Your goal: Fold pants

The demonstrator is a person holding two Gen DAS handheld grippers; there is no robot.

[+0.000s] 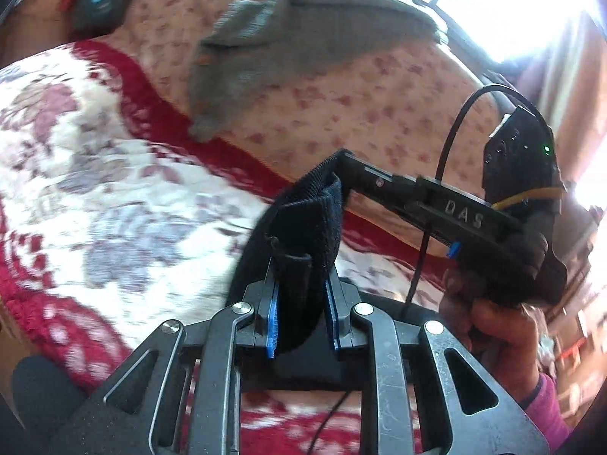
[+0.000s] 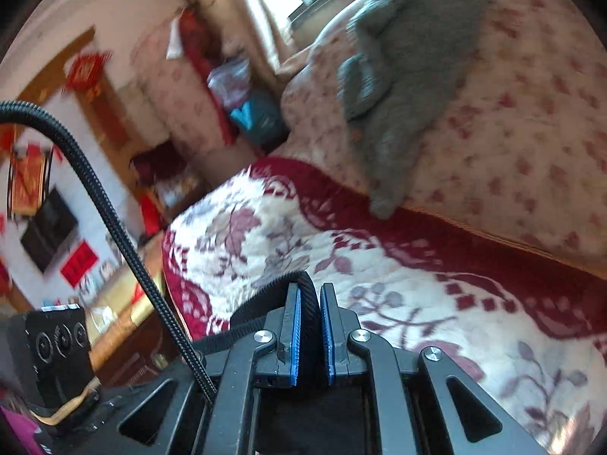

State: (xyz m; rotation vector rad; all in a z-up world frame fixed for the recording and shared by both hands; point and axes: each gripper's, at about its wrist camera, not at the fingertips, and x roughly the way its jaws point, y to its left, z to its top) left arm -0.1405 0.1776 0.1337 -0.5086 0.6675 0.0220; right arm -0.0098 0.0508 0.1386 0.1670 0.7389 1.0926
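Dark navy pants hang bunched between both grippers above a bed. In the left wrist view my left gripper is shut on a thick fold of the waistband, next to a belt loop. My right gripper reaches in from the right and clamps the same ribbed band at its upper edge; a hand in a pink sleeve holds it. In the right wrist view the right gripper is shut on the ribbed waistband edge, which trails left and down. The rest of the pants is hidden below the grippers.
A red and white floral blanket covers the bed beneath. A grey garment lies on a floral cushion behind. A black braided cable crosses the left of the right wrist view, beside furniture and red wall decorations.
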